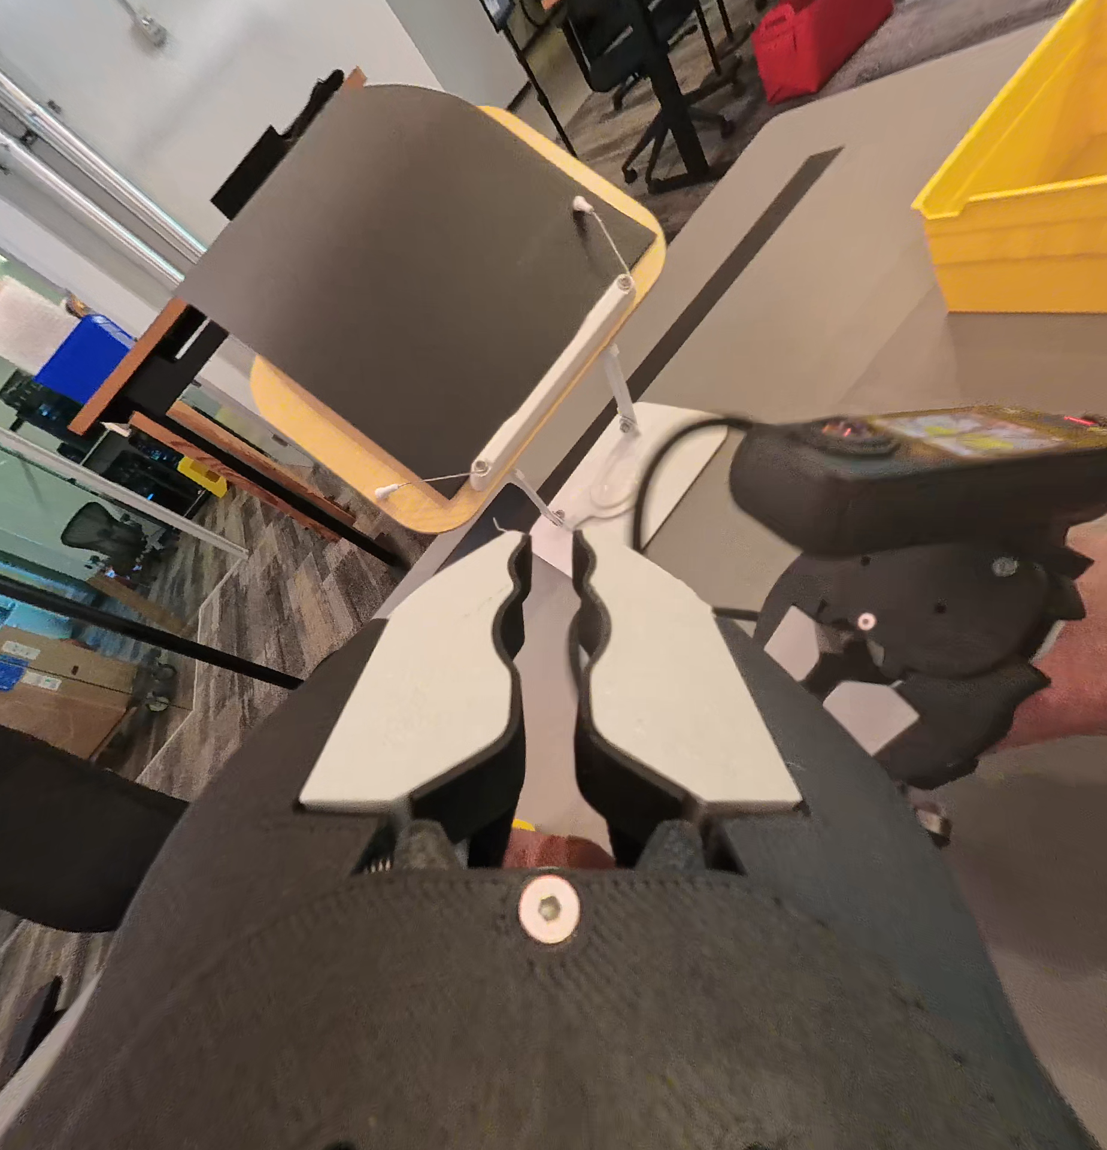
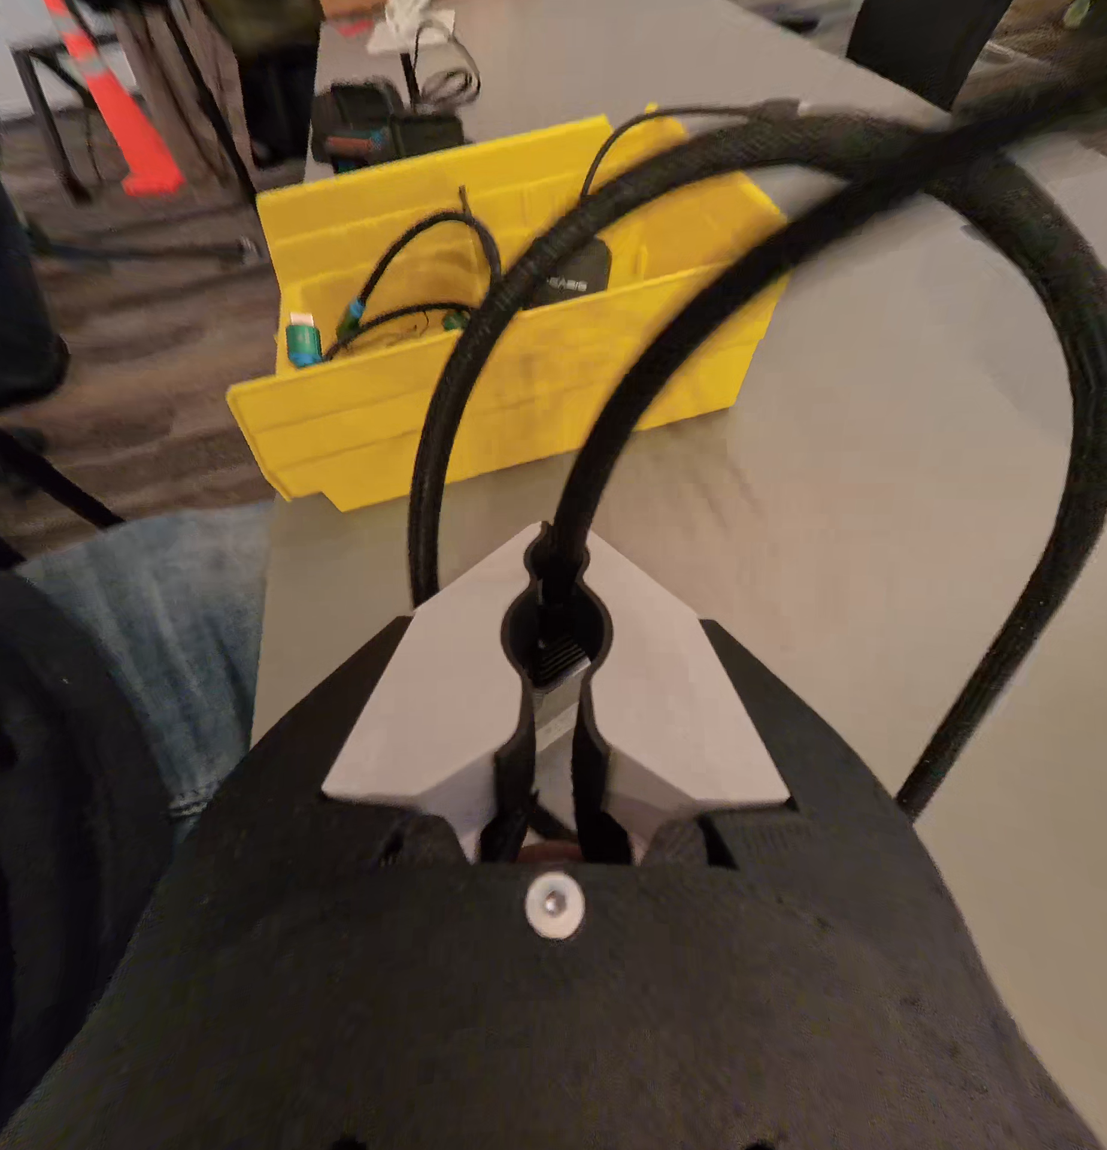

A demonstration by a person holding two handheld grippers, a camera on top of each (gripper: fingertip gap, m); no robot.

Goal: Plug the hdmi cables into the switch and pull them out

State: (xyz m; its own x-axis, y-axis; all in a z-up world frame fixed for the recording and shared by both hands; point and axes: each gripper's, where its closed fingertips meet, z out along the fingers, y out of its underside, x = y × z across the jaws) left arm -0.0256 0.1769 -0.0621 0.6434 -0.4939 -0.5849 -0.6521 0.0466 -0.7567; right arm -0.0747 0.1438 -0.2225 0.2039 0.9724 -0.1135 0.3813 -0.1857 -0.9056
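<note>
Your right gripper [image 2: 554,547] is clamped on a black braided HDMI cable [image 2: 631,398] just behind its connector; the plug's long axis runs back toward your wrist, while the cable loops forward over the grey table [image 2: 849,560]. The switch [image 2: 572,271], a small black box, lies ahead in the yellow bin [image 2: 476,423], so this hand is nearer. It bears white lettering. Your left gripper [image 1: 551,547] holds nothing, jaws narrowly apart, pointing away from the bin.
</note>
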